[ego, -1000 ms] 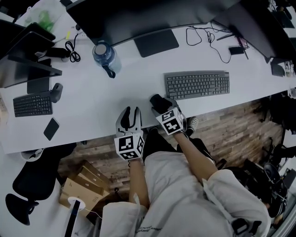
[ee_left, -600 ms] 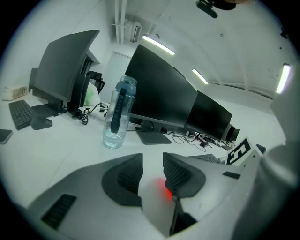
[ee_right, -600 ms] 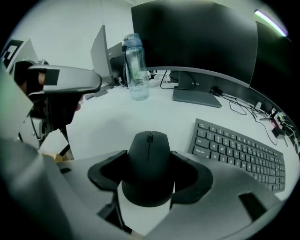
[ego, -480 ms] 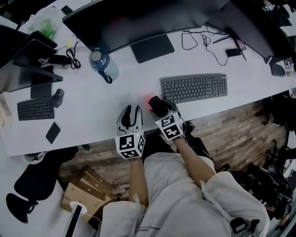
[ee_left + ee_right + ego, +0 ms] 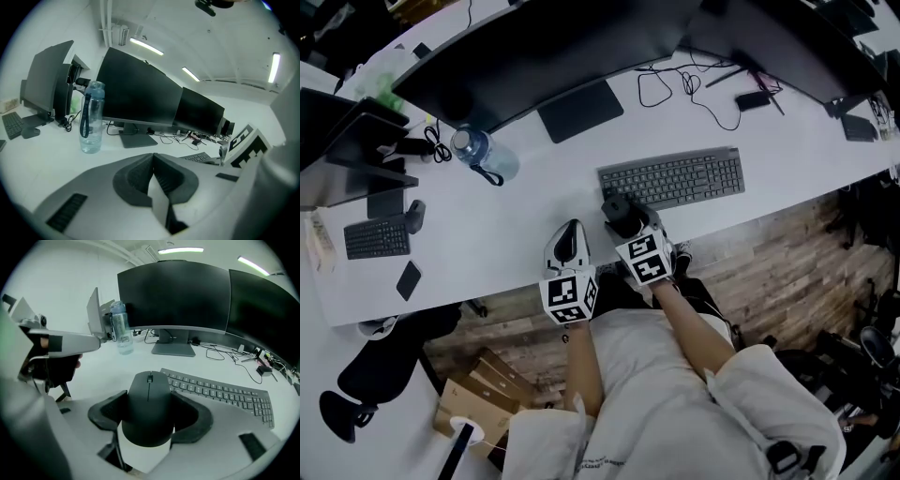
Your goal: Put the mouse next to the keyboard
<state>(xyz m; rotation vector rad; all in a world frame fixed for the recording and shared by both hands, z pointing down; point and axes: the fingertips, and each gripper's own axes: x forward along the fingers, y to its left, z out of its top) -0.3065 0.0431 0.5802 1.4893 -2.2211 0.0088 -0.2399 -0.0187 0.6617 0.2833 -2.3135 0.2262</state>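
1. The mouse (image 5: pixel 149 394) sits between the jaws of the right gripper (image 5: pixel 150 414). The dark pads (image 5: pixel 108 412) press on both of its flanks, so the jaws stand wide around it in a grip.
2. The mouse is just off the near left corner of the keyboard (image 5: pixel 220 392), with its wheel end pointing past that corner. Whether it rests on the white desk (image 5: pixel 525 234) or hangs just above it cannot be told.
3. The left gripper (image 5: pixel 153 173) is to the left of the keyboard, at the near edge of the desk and well apart from the mouse. Its jaws are closed pad to pad with nothing between them.
4. A clear water bottle (image 5: pixel 91 117) with a dark strap stands upright, left of the keyboard and farther back. How full it is cannot be told.
5. Cardboard boxes (image 5: pixel 478 389) lie on the wooden floor, nearer than the keyboard and to its left. They are closed, so their contents are hidden.
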